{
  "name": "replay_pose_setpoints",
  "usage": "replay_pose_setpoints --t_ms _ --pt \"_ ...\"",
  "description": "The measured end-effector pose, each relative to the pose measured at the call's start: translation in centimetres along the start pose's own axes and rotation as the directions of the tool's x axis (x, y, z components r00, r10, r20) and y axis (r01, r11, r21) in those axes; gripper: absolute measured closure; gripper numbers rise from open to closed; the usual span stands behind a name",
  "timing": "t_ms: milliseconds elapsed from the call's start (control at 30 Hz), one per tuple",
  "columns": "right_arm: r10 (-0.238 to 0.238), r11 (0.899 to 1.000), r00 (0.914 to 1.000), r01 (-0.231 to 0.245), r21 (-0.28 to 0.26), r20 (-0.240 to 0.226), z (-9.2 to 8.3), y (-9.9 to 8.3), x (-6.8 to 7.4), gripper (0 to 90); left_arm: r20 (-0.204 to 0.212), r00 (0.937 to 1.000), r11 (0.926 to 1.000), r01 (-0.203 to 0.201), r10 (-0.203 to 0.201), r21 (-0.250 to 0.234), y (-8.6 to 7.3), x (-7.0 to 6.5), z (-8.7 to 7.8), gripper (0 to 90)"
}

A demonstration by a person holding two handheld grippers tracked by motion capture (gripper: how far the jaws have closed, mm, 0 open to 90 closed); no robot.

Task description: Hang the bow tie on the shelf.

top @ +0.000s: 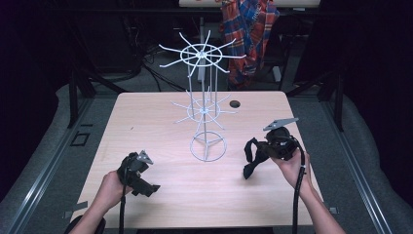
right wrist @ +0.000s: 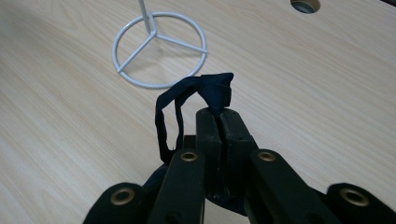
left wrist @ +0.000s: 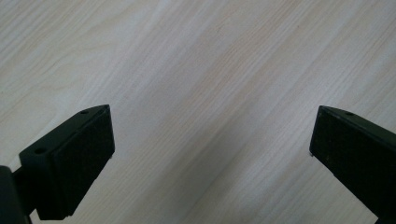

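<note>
Right gripper jaws clamp the dark fabric strap, just right of the white wire rack; left gripper jaws gape, holding nothing.

No readable text anywhere, no labels, brands, numbers or signs on the bench, the wire rack, the plaid cloth behind

High cam overlooks table, gripper cams close, angled tabletop-ward
</note>
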State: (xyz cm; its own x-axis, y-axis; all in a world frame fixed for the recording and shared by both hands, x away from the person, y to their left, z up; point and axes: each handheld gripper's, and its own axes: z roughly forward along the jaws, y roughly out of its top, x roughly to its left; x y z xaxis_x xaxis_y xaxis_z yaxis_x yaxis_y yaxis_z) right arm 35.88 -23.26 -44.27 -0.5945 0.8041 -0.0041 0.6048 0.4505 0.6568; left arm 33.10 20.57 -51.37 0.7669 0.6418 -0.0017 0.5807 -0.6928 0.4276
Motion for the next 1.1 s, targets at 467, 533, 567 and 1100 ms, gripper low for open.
replay_pose_setpoints --t_ms 467,533,567,1100 --pt "0.009 0.999 0.9999 -0.009 -0.032 0.004 -0.7 0.8 -0.1 87.7 -0.001 1.0 0.9999 0.002 -0.002 -0.013 0.0 0.0 -0.1 0.0" --pt "0.01 0.999 0.9999 -0.01 -0.035 0.006 -0.8 0.8 -0.1 87.7 -0.002 1.0 0.9999 0.002 -0.002 -0.016 0.0 0.0 -0.1 0.0" --pt "0.011 0.999 0.9999 -0.011 -0.036 0.008 -0.9 0.9 -0.1 87.7 -0.002 1.0 0.9998 0.004 -0.004 -0.02 -0.1 0.0 -0.2 0.0" --pt "0.031 0.997 0.9992 -0.029 -0.074 0.025 -2.4 1.6 -1.1 87.7 0.003 1.0 0.9998 0.004 -0.004 -0.018 0.0 0.0 -0.2 0.0"
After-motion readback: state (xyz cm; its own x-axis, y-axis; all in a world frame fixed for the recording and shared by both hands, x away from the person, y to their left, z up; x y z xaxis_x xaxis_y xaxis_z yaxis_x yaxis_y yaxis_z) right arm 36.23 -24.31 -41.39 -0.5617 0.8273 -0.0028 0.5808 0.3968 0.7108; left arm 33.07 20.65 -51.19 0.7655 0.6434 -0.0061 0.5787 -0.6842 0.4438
